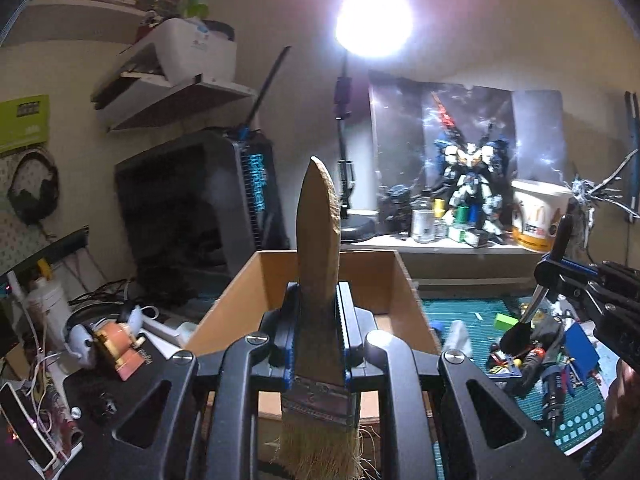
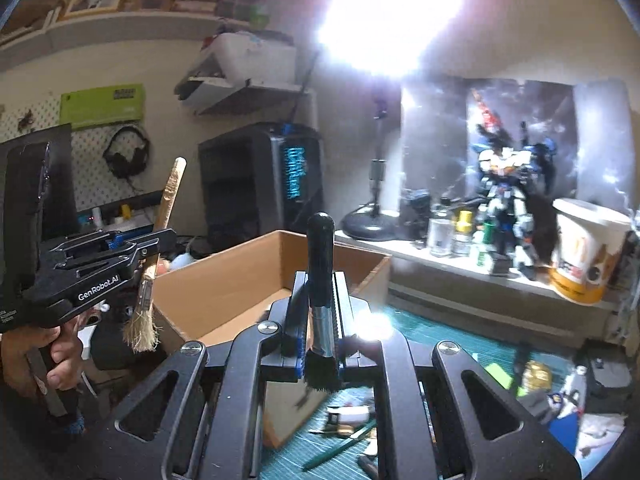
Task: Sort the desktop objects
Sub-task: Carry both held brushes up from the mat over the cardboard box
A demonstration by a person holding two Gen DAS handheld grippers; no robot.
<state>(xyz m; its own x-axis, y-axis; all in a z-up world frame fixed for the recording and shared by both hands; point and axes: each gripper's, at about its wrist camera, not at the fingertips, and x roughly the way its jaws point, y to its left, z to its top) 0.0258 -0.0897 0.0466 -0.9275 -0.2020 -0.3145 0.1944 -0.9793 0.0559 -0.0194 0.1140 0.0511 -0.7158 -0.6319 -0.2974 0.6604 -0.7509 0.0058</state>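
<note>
The wooden-handled paintbrush stands nearly upright in the left gripper, clamped across the lower handle just above the metal ferrule, pale bristles hanging down and the tapered handle tip pointing at the ceiling. It is held in the air just in front of the near wall of the open cardboard box, which sits on the green cutting mat. In the right wrist view the same brush shows off to the left, leaning slightly, bristles a little above the box's left rim.

The right gripper is likewise clenched on a black-handled brush, gripped around its silver ferrule, dark bristles down and rounded handle end up. It hangs over the near side of the box, where that edge meets the mat.

Both tools look headed for the box, which appears bare inside as far as I can see. To do it cleanly, I would carry each brush forward past the near wall until the bristles are well inside the rim, tip it toward lying flat, lower it close to the floor, and only then let the jaws part. One at a time seems wiser, so the grippers do not crowd each other over the opening. Letting go from upright risks the long wooden handle toppling out over the wall.

Loose small tools and bits clutter the mat's right side; a model robot figure stands on the back ledge under the glaring lamp.
</note>
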